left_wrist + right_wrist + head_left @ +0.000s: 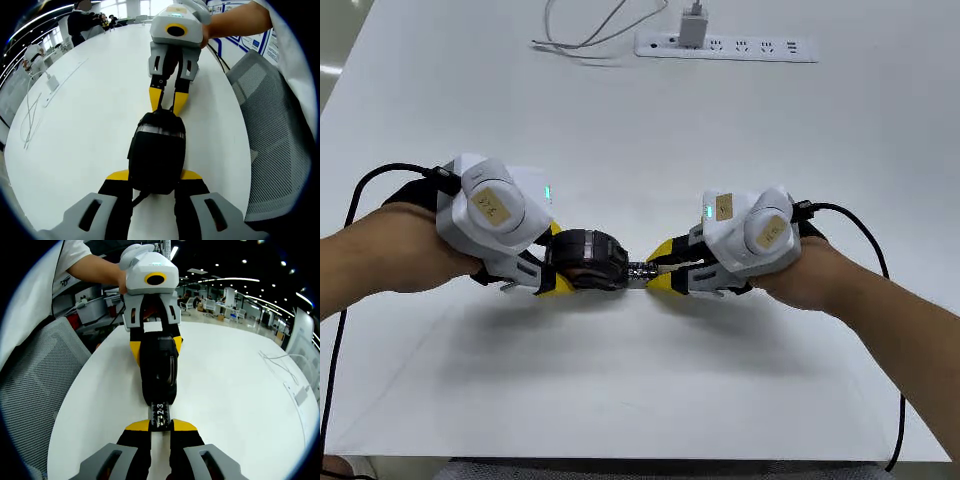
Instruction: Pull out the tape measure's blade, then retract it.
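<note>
One white counter (620, 120) carries one tape measure (588, 260), lying between two tools. The left tool (558, 258) is clenched on its black case. The right tool (660, 267) pinches the short exposed blade (160, 412), whose hook is hidden between the jaws. Beyond the tools lie one power strip (725, 45) and one cable (580, 38); an open office lies behind.

Power strip (725, 45) (charger (693, 25) plugged in) on table (620, 120).
</note>
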The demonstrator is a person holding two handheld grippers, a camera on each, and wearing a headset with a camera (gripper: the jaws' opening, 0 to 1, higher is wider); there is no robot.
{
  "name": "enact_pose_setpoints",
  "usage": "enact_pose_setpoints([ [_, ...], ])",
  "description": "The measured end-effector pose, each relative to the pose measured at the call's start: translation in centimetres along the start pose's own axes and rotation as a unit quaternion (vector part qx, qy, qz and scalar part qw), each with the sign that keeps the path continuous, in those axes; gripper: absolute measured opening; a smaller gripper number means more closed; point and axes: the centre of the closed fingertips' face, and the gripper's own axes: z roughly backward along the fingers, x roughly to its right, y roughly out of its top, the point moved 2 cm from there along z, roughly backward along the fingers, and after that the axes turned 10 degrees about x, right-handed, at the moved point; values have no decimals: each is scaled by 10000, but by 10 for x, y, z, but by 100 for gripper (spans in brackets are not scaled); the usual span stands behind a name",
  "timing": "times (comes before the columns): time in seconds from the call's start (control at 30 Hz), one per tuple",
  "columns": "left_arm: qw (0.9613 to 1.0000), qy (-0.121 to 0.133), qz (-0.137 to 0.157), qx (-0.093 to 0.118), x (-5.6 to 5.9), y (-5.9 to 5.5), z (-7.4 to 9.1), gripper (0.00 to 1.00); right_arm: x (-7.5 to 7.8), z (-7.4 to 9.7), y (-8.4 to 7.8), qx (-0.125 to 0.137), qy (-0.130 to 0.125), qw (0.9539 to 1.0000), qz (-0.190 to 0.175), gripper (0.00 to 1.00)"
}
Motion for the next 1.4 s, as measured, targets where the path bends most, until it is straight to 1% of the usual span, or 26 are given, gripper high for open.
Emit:
enact_pose_setpoints([
  [0.33,10000,4,22,-6,0,0,1,27,1,14,-5,-79,-28,9999,58,9],
  [0.77,10000,2,44,-12,0,0,1,27,3,32,-14,-190,-82,9998,73,9],
  [1.1,10000,6,26,-25,0,0,0,27,3,43,-22,-299,-104,9995,85,9],
  [1.4,10000,0,40,-19,0,0,1,27,2,52,-25,-383,-145,9991,62,9],
])
